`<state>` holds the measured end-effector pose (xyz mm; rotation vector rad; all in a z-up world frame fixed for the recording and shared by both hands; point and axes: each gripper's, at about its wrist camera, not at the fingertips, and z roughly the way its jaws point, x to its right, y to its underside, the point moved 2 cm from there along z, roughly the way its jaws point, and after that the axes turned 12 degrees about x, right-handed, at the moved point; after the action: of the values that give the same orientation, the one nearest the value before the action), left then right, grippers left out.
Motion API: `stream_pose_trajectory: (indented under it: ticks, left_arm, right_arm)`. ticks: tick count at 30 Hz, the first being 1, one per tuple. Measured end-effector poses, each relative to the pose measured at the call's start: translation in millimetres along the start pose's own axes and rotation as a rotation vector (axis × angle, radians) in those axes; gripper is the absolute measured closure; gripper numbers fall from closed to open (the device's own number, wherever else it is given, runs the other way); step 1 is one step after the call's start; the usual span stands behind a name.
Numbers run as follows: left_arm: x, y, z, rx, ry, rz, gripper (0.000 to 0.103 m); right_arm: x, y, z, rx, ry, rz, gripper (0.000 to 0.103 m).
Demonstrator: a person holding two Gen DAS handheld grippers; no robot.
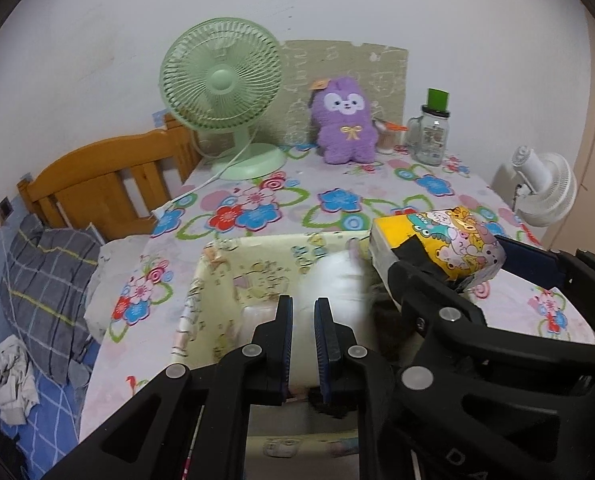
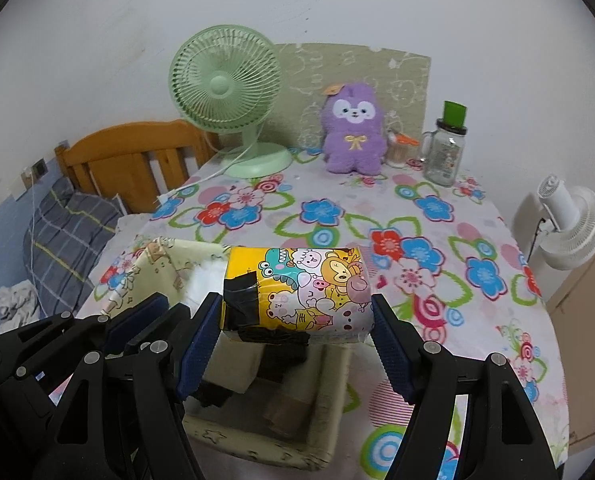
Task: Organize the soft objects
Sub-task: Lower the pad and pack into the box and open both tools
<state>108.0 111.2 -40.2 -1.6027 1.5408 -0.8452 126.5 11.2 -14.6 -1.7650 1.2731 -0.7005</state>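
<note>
While clamped end to end in right hand-held gripper (image 2: 296,322), cartoon-print tissue pack (image 2: 297,292) hangs over cream fabric bin (image 2: 257,446) on floral worktop (image 2: 437,240). Probably light, squashy, slick wrapper; best held by ends. Left hand-held gripper (image 1: 303,344) nearly together, empty.

White letters "DA" on the right tongs (image 1: 449,276).

Floral table (image 2: 437,216) bears fan (image 2: 227,100), plush (image 2: 353,136), jar (image 2: 445,156), perhaps basket (image 2: 257,444).
</note>
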Motion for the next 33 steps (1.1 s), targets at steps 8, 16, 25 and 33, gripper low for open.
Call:
stream_pose_trajectory:
  ticks: [8,16,25,33]
  left_arm:
    - [-7.5,6.5,7.9,-0.027,-0.016,-0.003,0.081]
    - [-5.8,13.0,14.5,-0.062,0.009,-0.013,0.050]
    - [-3.3,20.6,12.1,-0.075,0.020,0.007,0.025]
    - [-3.3,26.0,5.5,-0.079,0.006,0.006,0.024]
  right_arm:
    - [-10.8,4.7,9.2,-0.020,-0.019,-0.004,0.027]
    - [-8.5,13.1,17.0,-0.060,-0.040,0.016,0.025]
    - [-10.7,18.4,16.0,-0.054,-0.029,-0.026,0.013]
    - [-7.6,24.3,4.8,-0.040,-0.009,-0.044,0.011]
